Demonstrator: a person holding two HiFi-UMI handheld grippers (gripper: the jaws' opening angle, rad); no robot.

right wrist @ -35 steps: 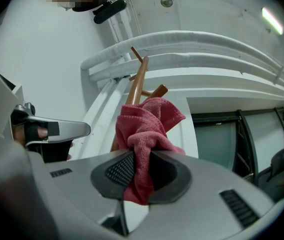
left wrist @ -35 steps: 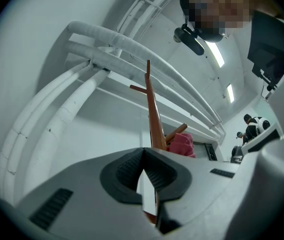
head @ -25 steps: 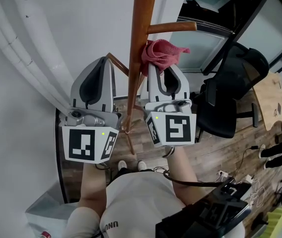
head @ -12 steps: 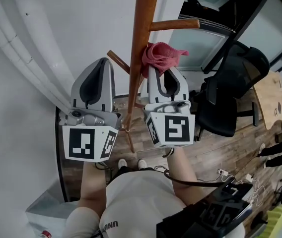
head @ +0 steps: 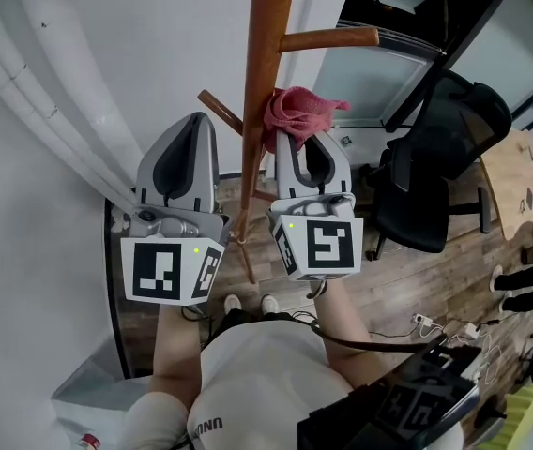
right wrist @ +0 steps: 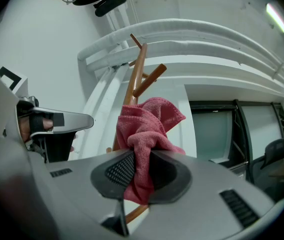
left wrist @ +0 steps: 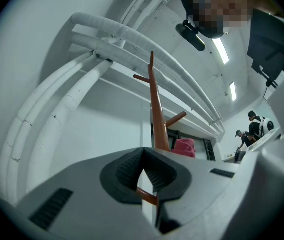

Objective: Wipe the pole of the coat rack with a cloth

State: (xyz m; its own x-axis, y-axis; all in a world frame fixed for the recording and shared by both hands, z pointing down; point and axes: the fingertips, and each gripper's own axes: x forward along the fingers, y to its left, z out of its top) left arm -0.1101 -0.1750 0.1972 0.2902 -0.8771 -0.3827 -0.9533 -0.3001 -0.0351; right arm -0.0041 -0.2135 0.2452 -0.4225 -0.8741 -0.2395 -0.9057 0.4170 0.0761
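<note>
Step in hand: rubbing the cloth along the pole.

To do it well:
- Keep the left gripper (head: 194,120) clear, to the left of the tall reddish-brown wooden coat-rack pole (head: 265,64).
- Press the crumpled pink-red terry cloth (head: 296,111) against the pole's right side.
- Stroke lengthwise, steering round the jutting wooden pegs (head: 327,37).
- Pinch firmly, or the wad may slip out.

Tongs:
- Left gripper: jaws together, tips meeting, nothing between them, apart from the pole.
- Right gripper (head: 306,143): jaws clamped narrow on the cloth's gathered middle. The bunch stands out past the tips and lies against the pole just under the upper peg, as far as the head view shows.
</note>
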